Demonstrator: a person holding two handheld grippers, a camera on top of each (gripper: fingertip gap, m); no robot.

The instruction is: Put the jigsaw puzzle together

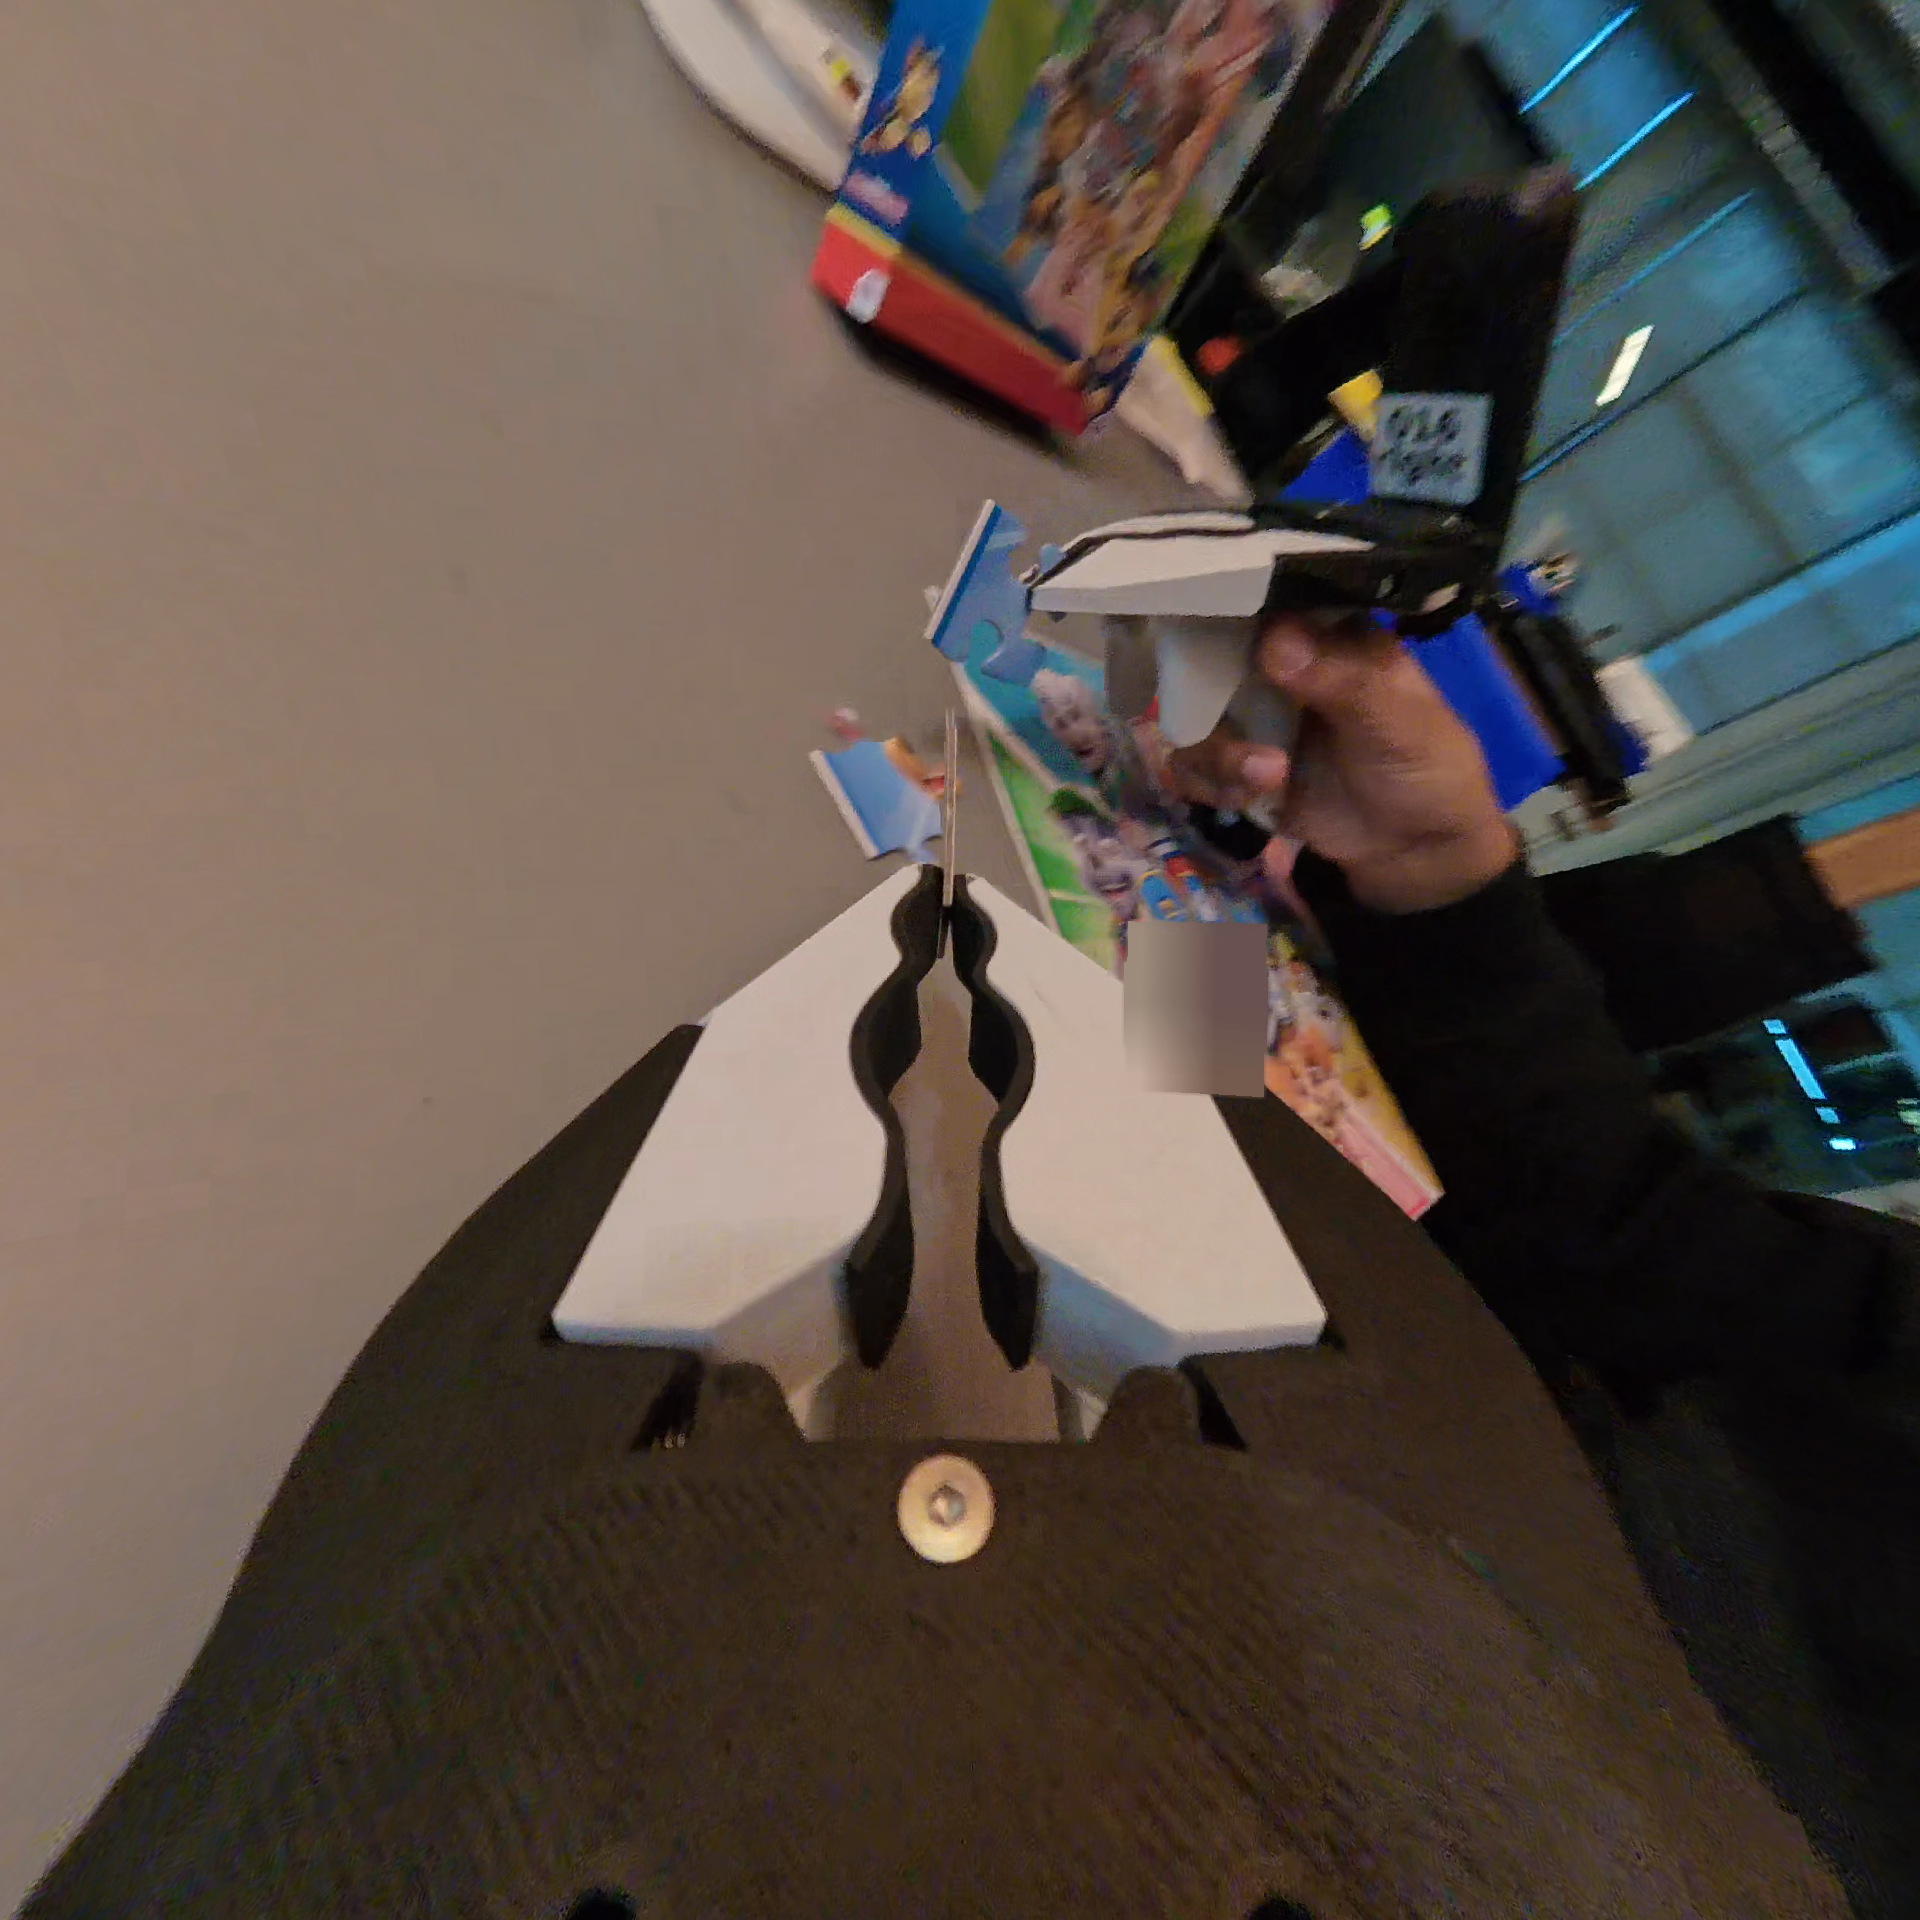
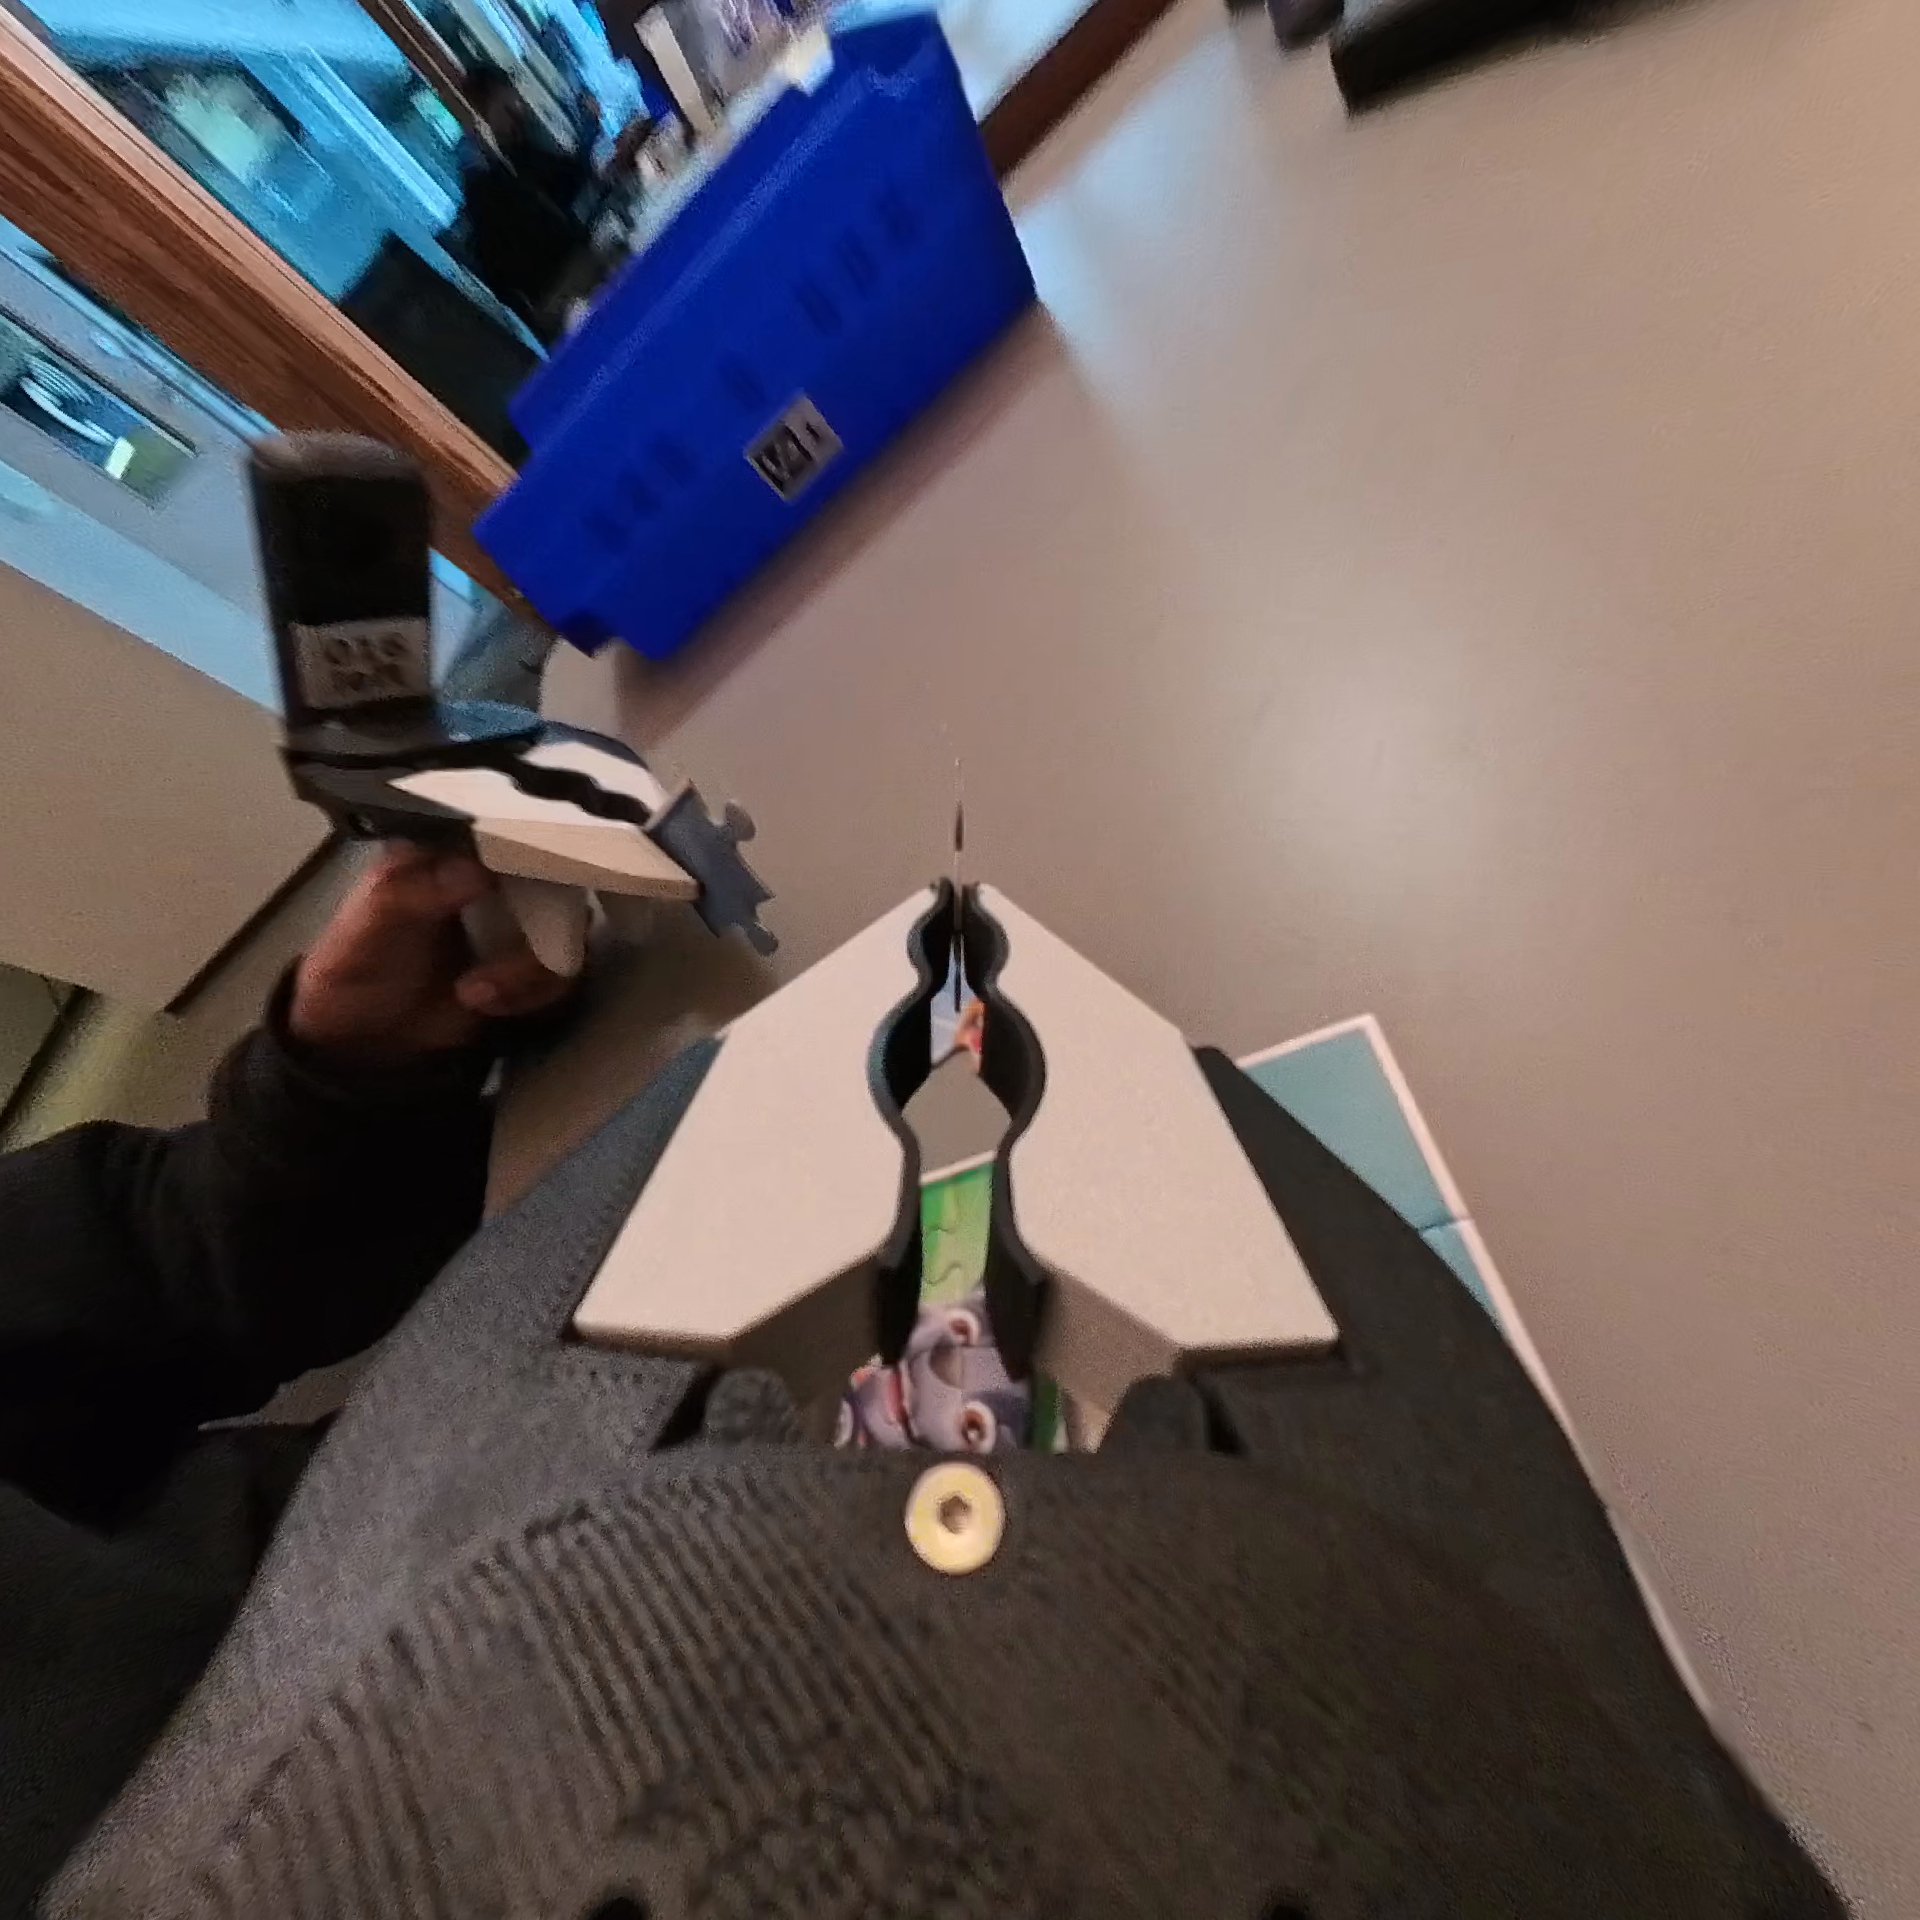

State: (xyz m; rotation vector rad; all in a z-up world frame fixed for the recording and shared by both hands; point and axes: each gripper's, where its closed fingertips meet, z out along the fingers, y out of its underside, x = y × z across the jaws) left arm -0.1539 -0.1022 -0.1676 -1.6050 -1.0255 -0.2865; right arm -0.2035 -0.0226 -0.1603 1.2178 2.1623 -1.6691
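Overhead, both views look down on a smooth grey-brown matte tabletop [image 1: 364, 623] that carries everything in the scene.

Left tool [image 1: 948, 883]: the white fingers with black wavy pads are closed on a thin flat cardboard jigsaw piece [image 1: 949, 800], seen edge-on and pinched at the tips. The right wrist view shows the same tool [image 2: 686, 831] gripping this piece [image 2: 727, 862], whose grey back faces that camera.

Right tool [image 2: 956, 894]: the pads are closed on a second thin jigsaw piece [image 2: 957, 831], also edge-on. The left wrist view shows this tool [image 1: 1039, 597] clamping a blue-and-white piece [image 1: 982, 592] above the tabletop. A hand [image 1: 1382, 769] in a black sleeve holds the tool's handle.

Surface contents:
- A partly assembled colourful cartoon jigsaw panel [image 1: 1143, 873] lies flat beneath the right tool.
- One loose blue jigsaw piece [image 1: 883, 800] lies just beside the panel's edge.
- A colourful cardboard puzzle box with a red side [image 1: 997, 208] stands farther back, next to a white rounded object [image 1: 748, 73].
- A pale teal flat board with a white border [image 2: 1371, 1101] lies near the right tool.
- A large blue plastic bin [image 2: 769, 332] rests on the far part of the tabletop.

Room: a wooden-framed glass partition [image 2: 208, 249] stands behind the bin.
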